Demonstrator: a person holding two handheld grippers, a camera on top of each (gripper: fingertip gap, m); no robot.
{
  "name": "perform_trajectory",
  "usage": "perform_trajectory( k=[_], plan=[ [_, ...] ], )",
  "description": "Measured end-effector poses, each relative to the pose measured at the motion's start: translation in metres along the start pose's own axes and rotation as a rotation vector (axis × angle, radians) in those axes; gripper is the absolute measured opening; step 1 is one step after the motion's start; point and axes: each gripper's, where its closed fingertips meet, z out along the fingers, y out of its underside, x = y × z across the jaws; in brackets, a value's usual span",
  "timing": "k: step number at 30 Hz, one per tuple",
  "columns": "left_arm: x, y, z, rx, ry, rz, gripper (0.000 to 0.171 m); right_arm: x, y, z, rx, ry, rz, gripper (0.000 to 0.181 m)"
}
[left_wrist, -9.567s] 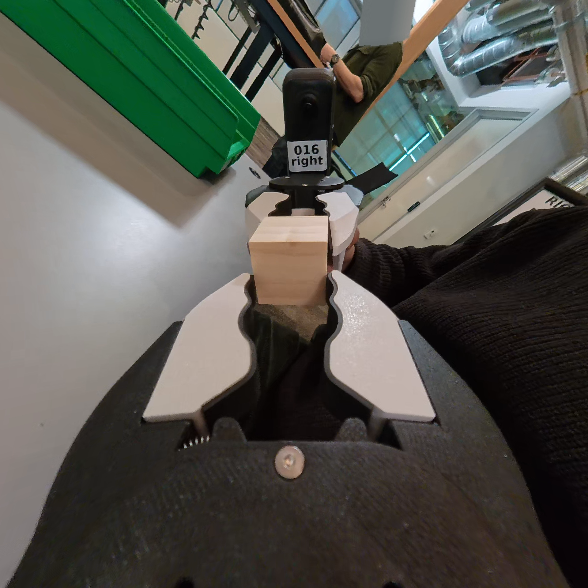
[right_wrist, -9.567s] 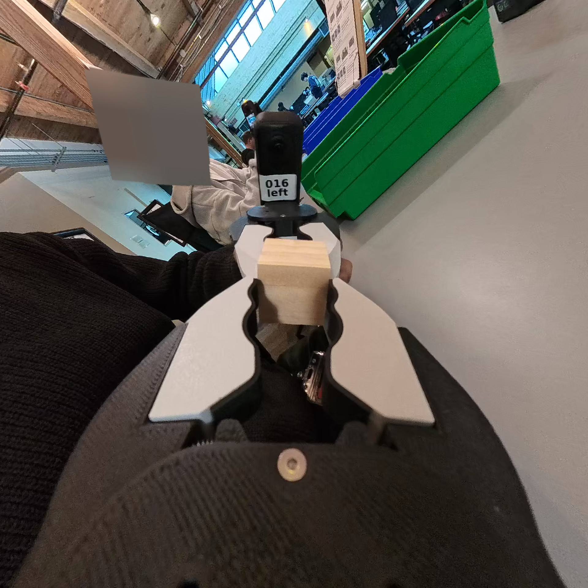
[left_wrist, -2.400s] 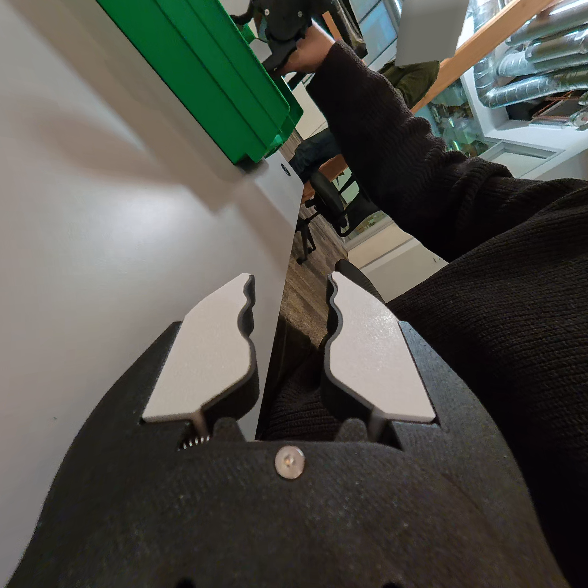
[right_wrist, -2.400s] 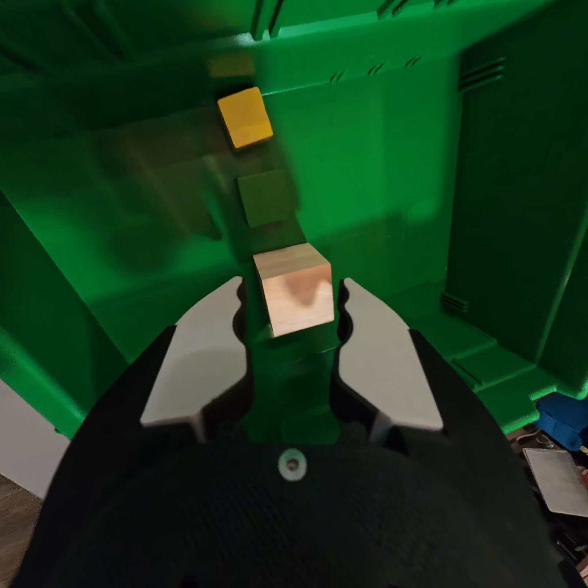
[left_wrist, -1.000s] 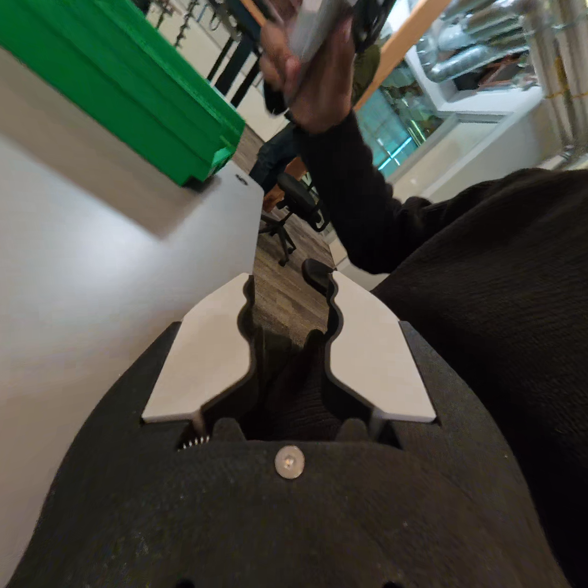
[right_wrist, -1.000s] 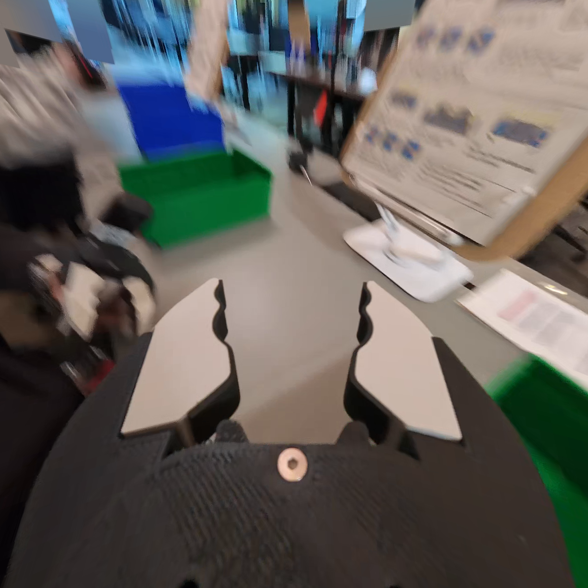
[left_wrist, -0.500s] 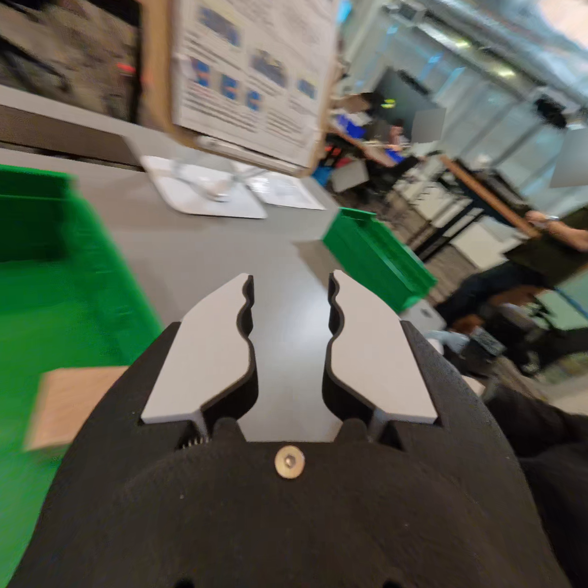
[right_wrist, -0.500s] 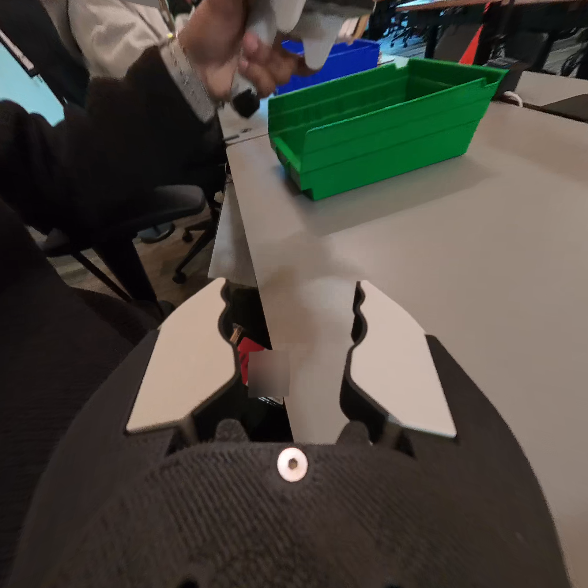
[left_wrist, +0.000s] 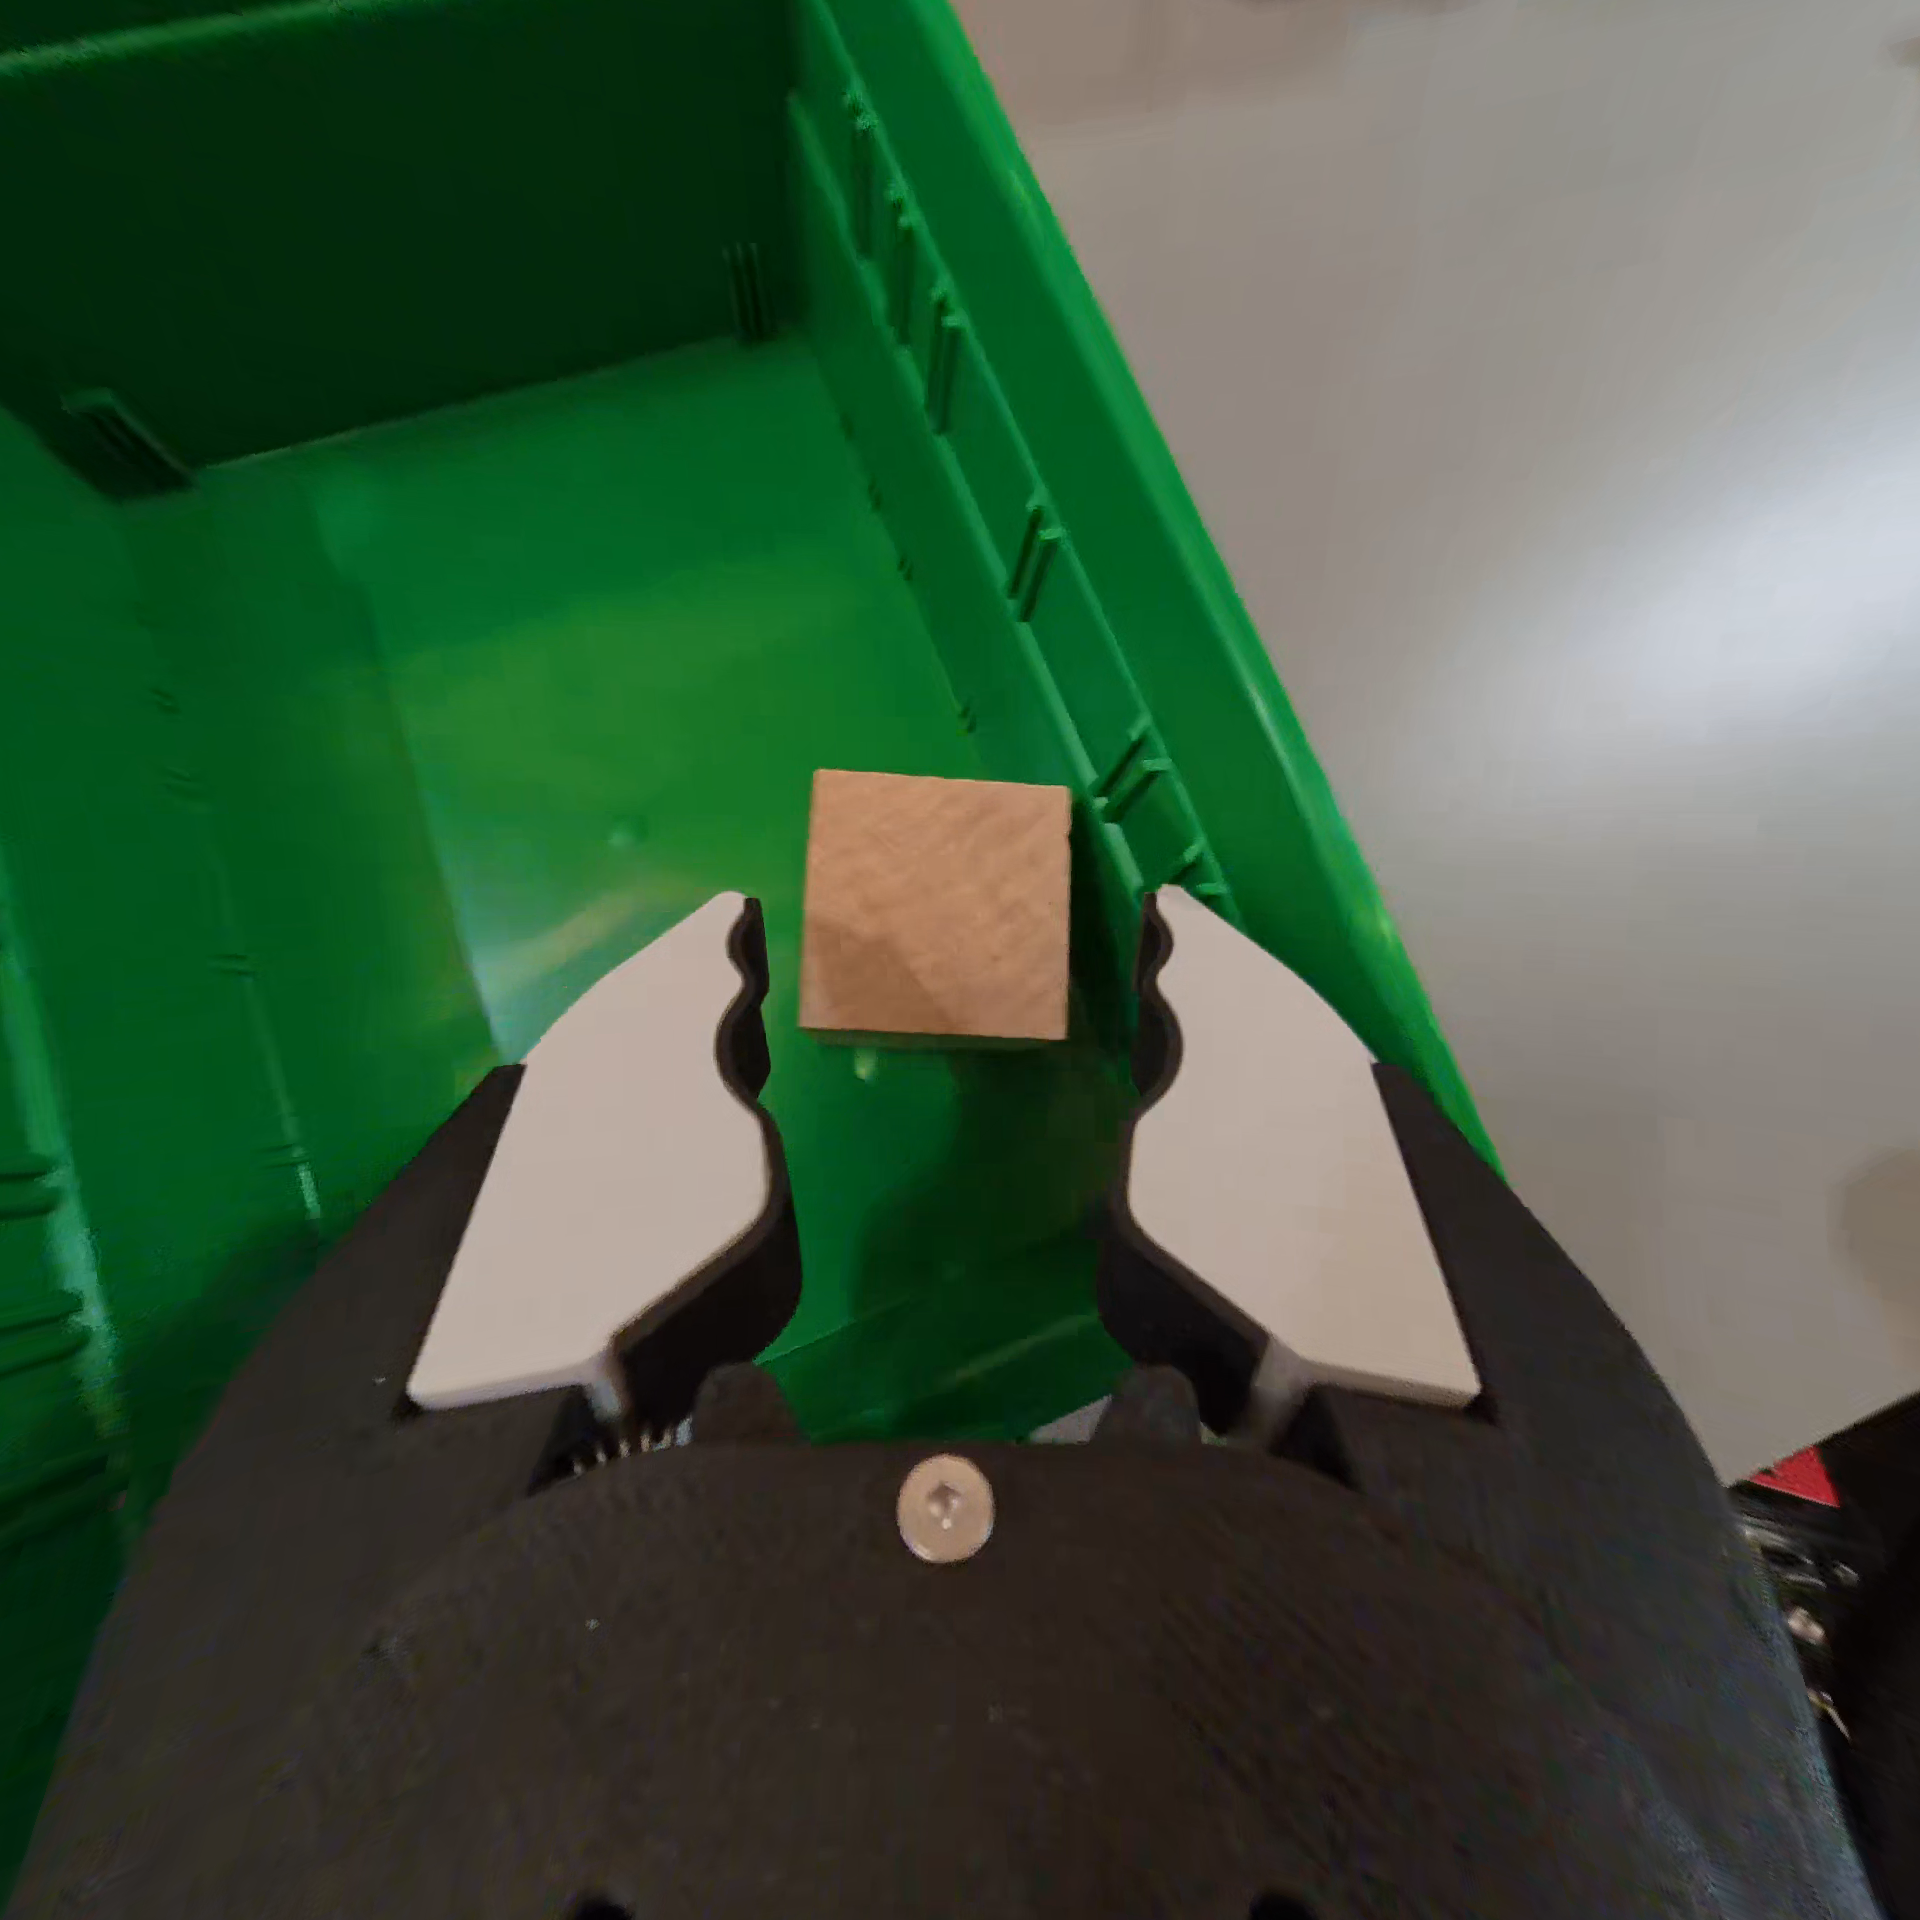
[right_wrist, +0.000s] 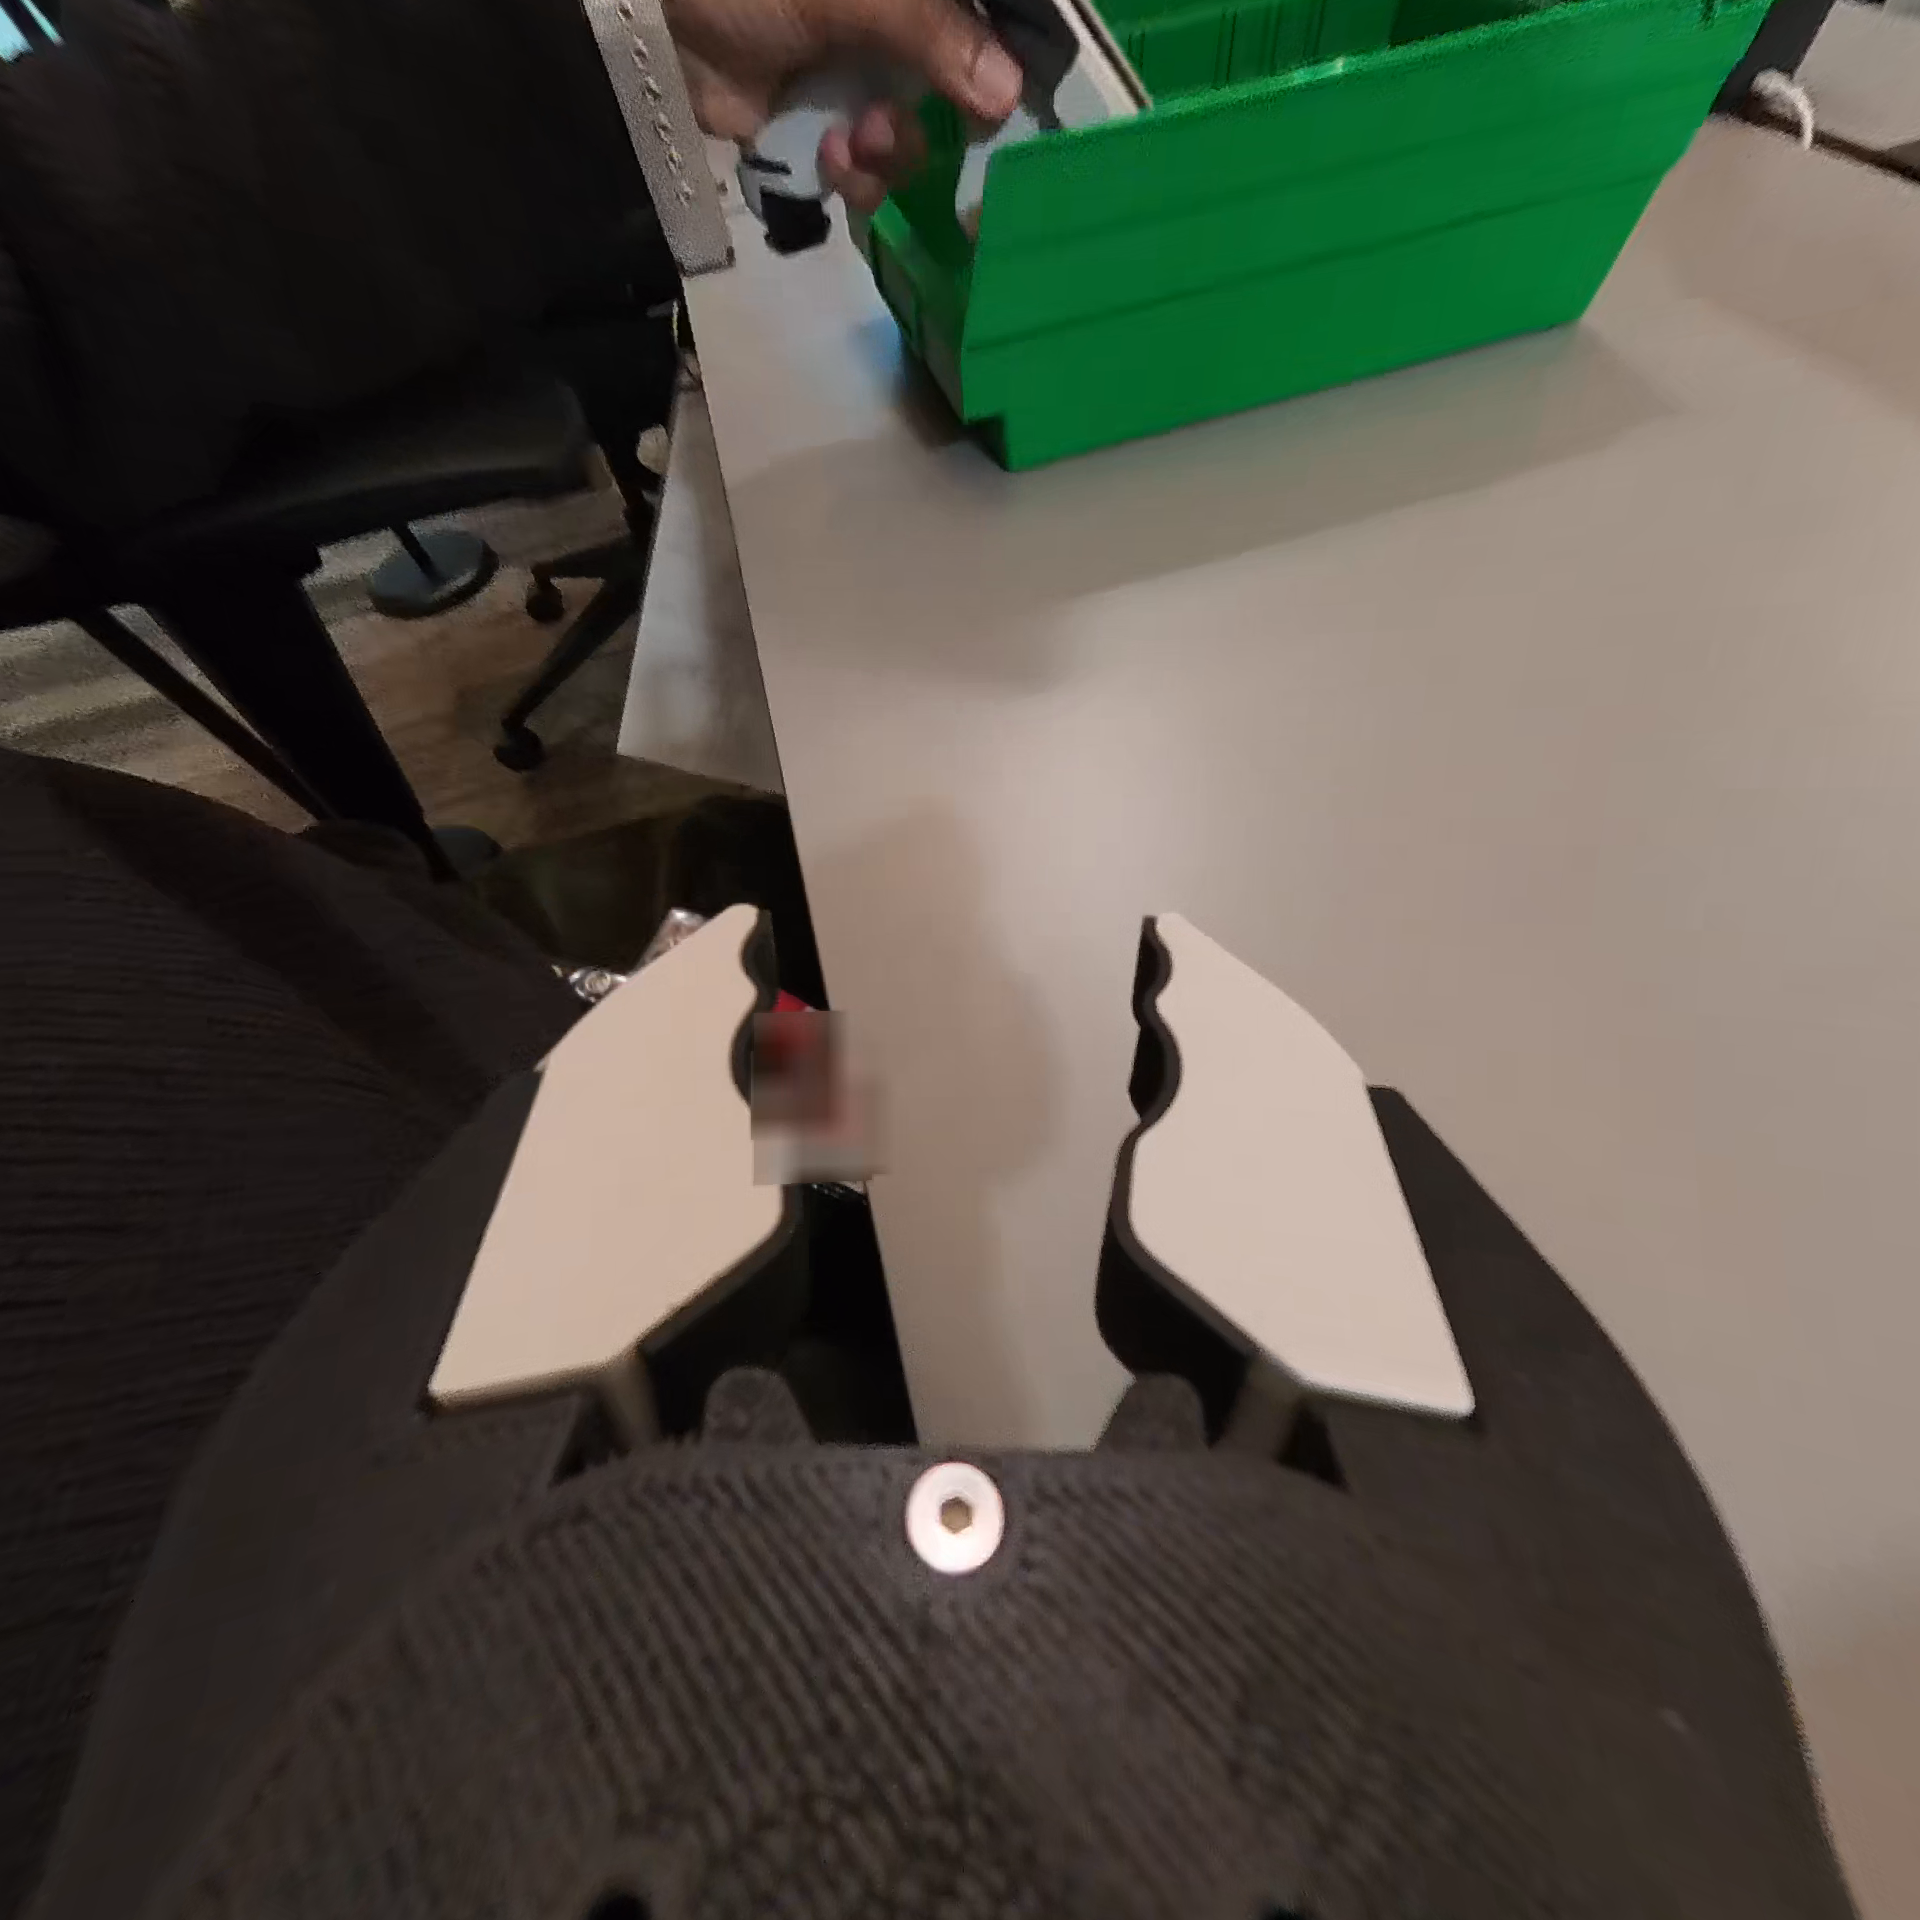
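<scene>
In the left wrist view a plain wooden cube (left_wrist: 937, 906) lies on the floor of a green bin (left_wrist: 582, 665), close to the bin's right wall. My left gripper (left_wrist: 945, 914) is open above the bin, with the cube just beyond and between its fingertips, not touching it. My right gripper (right_wrist: 951, 935) is open and empty, hovering over the near edge of the grey table (right_wrist: 1351, 727). In the right wrist view the green bin (right_wrist: 1247, 239) stands at the far end of the table, and a hand (right_wrist: 842, 62) with the other gripper reaches into it.
The table edge runs between the right gripper's fingers. Left of it are a black sleeve (right_wrist: 208, 1039), an office chair base (right_wrist: 436, 561) and wooden floor. Grey table (left_wrist: 1558, 520) lies right of the bin in the left wrist view.
My left gripper has swung from the table down over the green bin and opened wider around the wooden cube. My right gripper has stayed open near the table edge, tilting down a little.
</scene>
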Motion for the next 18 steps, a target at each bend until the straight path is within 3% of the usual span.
perform_trajectory(
  k=[6,14,18],
  plan=[
    [-0.007,0.018,0.01,-0.101,-0.084,0.076,0.064,-0.004,0.005,0.004,-0.024,-0.023,-0.004,0.065],
    [-0.009,0.018,0.01,-0.085,-0.049,0.019,0.058,-0.002,0.006,0.005,-0.033,-0.015,-0.003,0.063],
    [-0.025,0.004,-0.002,-0.008,-0.117,-0.005,0.058,-0.002,0.007,0.005,-0.035,-0.014,-0.007,0.062]
  ],
)
